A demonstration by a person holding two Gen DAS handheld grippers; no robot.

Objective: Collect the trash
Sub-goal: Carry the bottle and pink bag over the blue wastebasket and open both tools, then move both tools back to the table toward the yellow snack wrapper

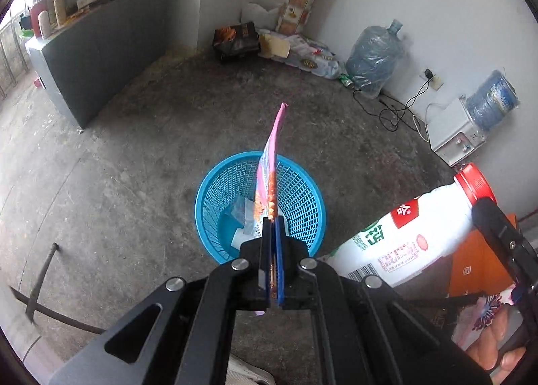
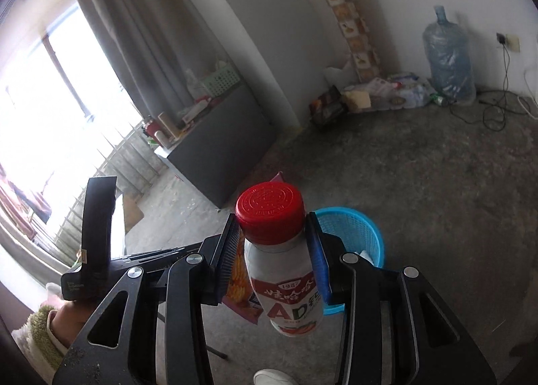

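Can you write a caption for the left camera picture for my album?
Left gripper pinches a wrapper above the blue basket.

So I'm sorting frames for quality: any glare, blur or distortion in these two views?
Left wrist view: even light, sharp wrapper and basket, walls bowed by the fisheye. Right wrist view: the window is blown out white at left, the far water jug is slightly smeared, and the bottle is sharp.

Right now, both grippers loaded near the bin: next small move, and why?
Probably open the left gripper. Its fingers pinch the snack wrapper above the blue basket, so the wrapper should drop in. The right gripper holds the bottle off to the side of the basket.
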